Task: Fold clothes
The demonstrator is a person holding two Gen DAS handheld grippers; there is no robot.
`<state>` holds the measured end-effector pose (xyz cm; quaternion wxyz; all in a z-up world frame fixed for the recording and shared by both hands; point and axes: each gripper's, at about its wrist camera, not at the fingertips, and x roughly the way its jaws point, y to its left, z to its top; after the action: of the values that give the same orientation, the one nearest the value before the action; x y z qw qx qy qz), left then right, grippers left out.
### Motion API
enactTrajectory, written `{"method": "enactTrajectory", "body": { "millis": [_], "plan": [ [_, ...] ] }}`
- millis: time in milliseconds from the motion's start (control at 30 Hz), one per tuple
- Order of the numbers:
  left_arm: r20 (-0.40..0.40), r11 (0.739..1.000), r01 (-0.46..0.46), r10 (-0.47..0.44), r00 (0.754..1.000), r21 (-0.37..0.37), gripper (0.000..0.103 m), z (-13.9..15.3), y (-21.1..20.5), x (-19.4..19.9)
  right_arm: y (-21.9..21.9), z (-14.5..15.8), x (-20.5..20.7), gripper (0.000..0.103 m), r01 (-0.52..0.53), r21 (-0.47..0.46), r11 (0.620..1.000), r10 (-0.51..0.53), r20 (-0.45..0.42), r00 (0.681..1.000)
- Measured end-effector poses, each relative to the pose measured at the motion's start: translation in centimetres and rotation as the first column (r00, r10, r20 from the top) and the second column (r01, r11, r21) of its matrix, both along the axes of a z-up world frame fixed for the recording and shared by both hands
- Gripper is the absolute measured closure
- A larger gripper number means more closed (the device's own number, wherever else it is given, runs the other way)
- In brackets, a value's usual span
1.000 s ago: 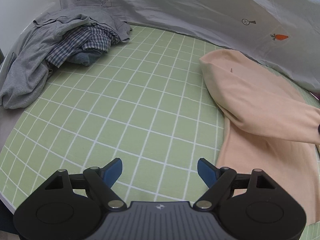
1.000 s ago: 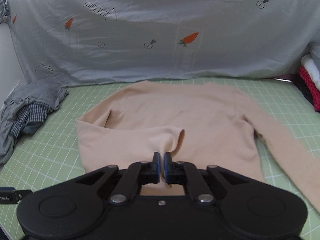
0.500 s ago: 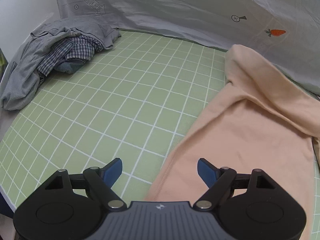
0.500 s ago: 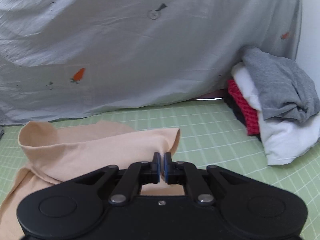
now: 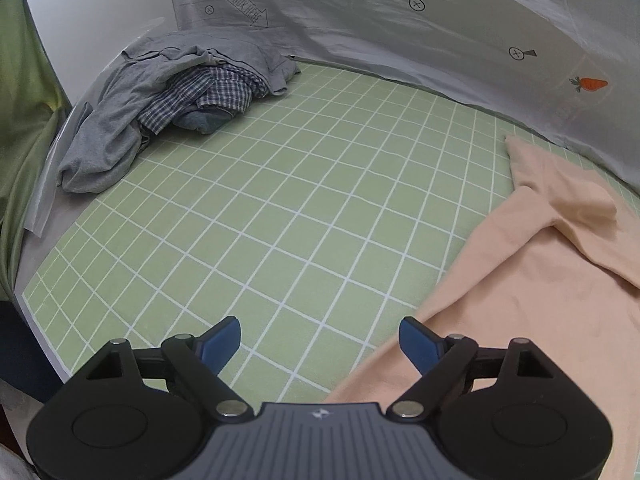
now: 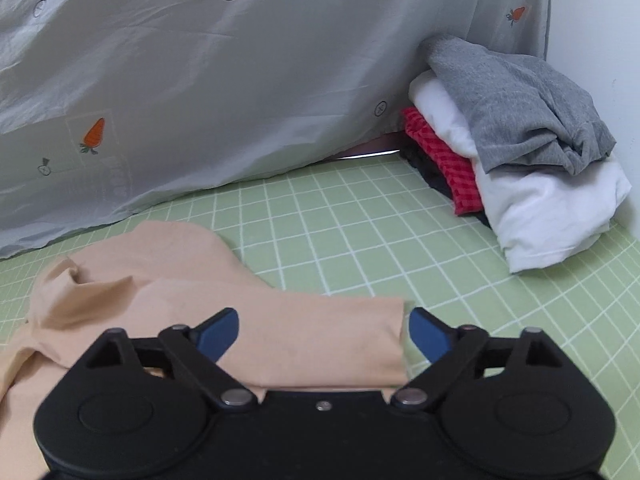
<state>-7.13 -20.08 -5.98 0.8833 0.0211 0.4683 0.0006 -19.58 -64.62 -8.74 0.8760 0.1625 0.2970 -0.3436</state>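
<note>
A peach long-sleeved top lies on the green checked mat, filling the lower right of the left wrist view. My left gripper hovers over its left edge, jaws opening a little, nothing between them. In the right wrist view the same peach top lies with a sleeve folded across it. The sleeve's cuff end rests flat under my right gripper. Its jaws are opening wide, and the blue pads stand clear of the cloth on either side.
A heap of unfolded grey and checked clothes lies at the mat's far left. A stack of folded clothes, grey over white, red and black, stands at the far right. A grey printed sheet hangs behind the mat.
My right gripper carried the sleeve across to the right, then opened and let it drop flat. The left gripper shifted, so the peach top now sits further right in its view.
</note>
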Motion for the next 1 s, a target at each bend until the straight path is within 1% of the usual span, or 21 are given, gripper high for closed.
{"method": "enactTrajectory", "body": {
  "millis": [133,267,333,467,633,767,900,1000],
  "plan": [
    [0.019,0.998,0.053,-0.053,0.998,-0.037,0.015,-0.5,1.9,0.8,4.9,0.4,-0.4,0.000,-0.011,0.010,1.000,0.011,0.011,1.000],
    [0.024,0.989,0.128,-0.126,0.992,-0.078,0.015,-1.1,4.4,2.1,11.1,1.5,-0.6,0.000,-0.040,-0.045,0.998,0.040,0.006,0.999],
    [0.020,0.981,0.168,-0.167,0.986,-0.095,0.015,-1.2,5.8,2.9,14.4,2.1,-0.6,0.000,-0.024,-0.061,0.998,0.024,0.002,1.000],
    [0.026,0.959,0.255,-0.254,0.967,-0.126,0.015,-0.9,8.4,4.7,20.8,2.6,-0.1,0.000,0.008,-0.069,0.998,-0.009,-0.012,1.000],
    [0.051,0.922,0.360,-0.356,0.933,-0.144,0.015,0.0,12.1,7.0,27.9,2.0,2.1,0.000,0.039,-0.040,0.998,-0.040,-0.026,0.999],
    [0.049,0.907,0.401,-0.398,0.916,-0.127,0.014,0.0,15.2,8.0,33.5,0.6,4.7,0.000,0.028,-0.013,1.000,-0.029,-0.035,0.999],
    [0.029,0.914,0.386,-0.386,0.922,-0.127,0.014,-0.1,18.3,8.1,37.9,-0.8,6.8,0.000,-0.006,0.029,1.000,0.007,-0.048,0.999],
    [0.019,0.916,0.377,-0.378,0.925,-0.137,0.014,-0.4,20.6,7.8,40.5,-1.5,8.3,0.000,-0.037,0.030,0.999,0.039,-0.065,0.997]
  ]
}}
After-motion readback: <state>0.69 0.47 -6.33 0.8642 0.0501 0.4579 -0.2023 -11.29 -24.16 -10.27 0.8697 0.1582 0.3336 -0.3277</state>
